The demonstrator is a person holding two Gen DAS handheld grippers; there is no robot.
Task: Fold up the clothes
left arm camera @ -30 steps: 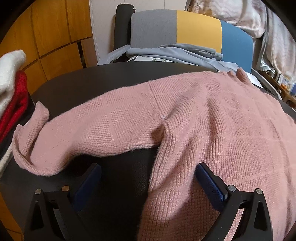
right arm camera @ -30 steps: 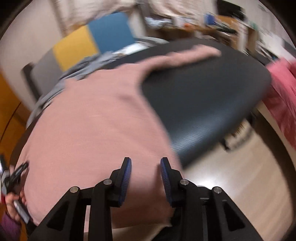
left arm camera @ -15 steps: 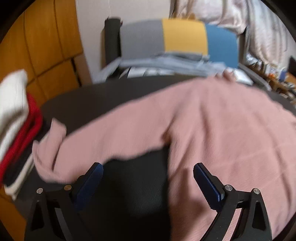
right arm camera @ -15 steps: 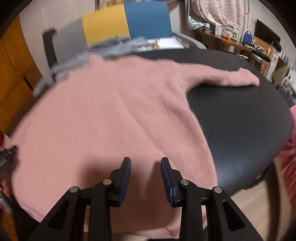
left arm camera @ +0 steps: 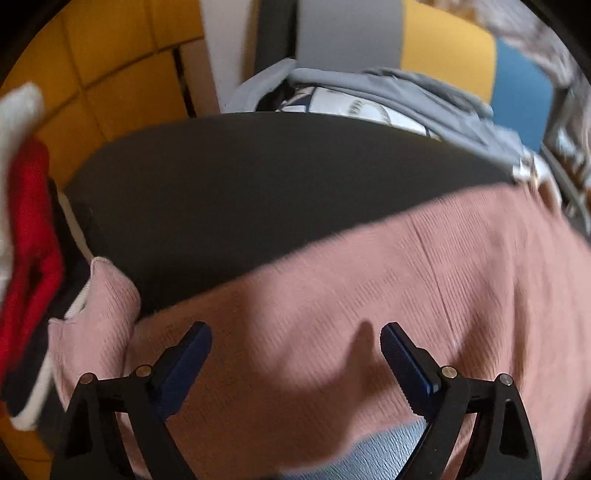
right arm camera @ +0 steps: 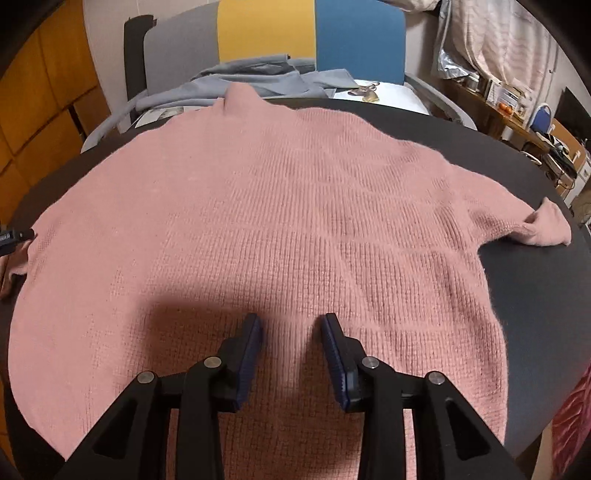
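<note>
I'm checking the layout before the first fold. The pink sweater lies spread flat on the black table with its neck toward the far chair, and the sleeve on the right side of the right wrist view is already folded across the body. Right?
Not quite. In the right wrist view the pink sweater is spread on the black table, neck toward the chair, but that sleeve stretches outward on the tabletop, not folded across the body.

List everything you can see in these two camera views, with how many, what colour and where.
sweater: one, pink, spread flat across the table, collar at the far edge
table: one, black, round, under the sweater
chair: one, grey, yellow and blue back panels, behind the table
grey garment: one, heaped on the chair seat
stacked clothes: red and white, at the table's left edge
cabinets: orange wood, far left
left gripper: black with blue pads, jaws wide and closing, over the sweater's sleeve
right gripper: black with blue pads, jaws apart, over the sweater's hem
</note>
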